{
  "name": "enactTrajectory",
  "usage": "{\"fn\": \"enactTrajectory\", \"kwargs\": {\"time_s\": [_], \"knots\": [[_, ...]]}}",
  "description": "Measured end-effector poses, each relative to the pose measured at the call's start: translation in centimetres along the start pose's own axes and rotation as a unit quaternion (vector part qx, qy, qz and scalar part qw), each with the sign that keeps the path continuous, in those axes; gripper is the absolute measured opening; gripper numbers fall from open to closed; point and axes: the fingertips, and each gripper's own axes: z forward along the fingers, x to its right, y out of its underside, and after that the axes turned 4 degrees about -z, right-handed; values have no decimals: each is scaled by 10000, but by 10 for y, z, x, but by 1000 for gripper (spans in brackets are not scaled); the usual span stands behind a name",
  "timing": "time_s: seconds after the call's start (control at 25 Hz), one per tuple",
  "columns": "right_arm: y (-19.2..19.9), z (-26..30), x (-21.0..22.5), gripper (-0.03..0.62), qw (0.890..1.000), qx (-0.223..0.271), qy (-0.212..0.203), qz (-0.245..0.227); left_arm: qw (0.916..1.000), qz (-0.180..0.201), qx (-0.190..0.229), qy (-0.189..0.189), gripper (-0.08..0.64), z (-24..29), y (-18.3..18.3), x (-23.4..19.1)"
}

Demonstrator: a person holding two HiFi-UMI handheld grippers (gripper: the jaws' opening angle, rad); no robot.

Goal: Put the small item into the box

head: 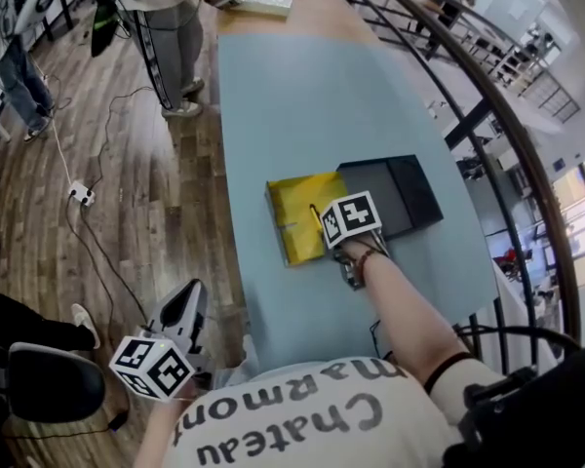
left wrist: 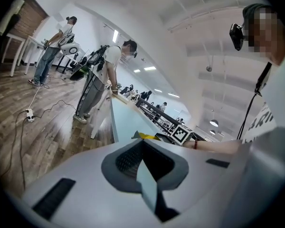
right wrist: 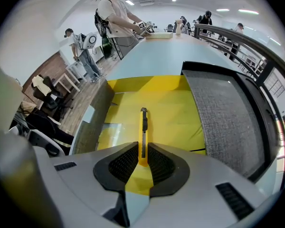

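An open box (head: 300,214) with a yellow lining lies on the light blue table (head: 302,105). Its black lid (head: 398,193), lined with grey foam (right wrist: 223,122), lies flat to its right. My right gripper (head: 324,230) hovers over the box's near edge, shut on a slim yellow utility knife (right wrist: 143,132). The knife points forward over the yellow lining (right wrist: 156,99). My left gripper (head: 187,305) hangs low beside the table's near left corner, over the wooden floor. In its own view the left gripper (left wrist: 141,152) has its jaws together and nothing between them.
A person stands at the table's far end with another gripper over a white box (head: 263,0). A black railing (head: 487,96) runs along the table's right side. A power strip and cable (head: 80,194) lie on the floor at left, near a black chair (head: 49,383).
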Motion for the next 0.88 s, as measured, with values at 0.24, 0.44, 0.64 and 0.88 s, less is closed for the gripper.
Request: {"fn": "enactTrajectory", "kwargs": {"time_s": [0.24,0.44,0.64,0.88], "knots": [[3,0,-1,80,9999,-119,81,-96,10000,-2,49,-13,3,-7,-2,1],[1,-1,-1,81,9998,-114,119,-123,10000,-19,51,-36,3,-10,-1,1],[1,-1,0,84,9997,-130,139,-120,9999,-19,71,-84,3,-15,-1,1],[-3,-6,1,84,9999,14,116,78,9998,38,161,-121,3,-22,-8,8]]}}
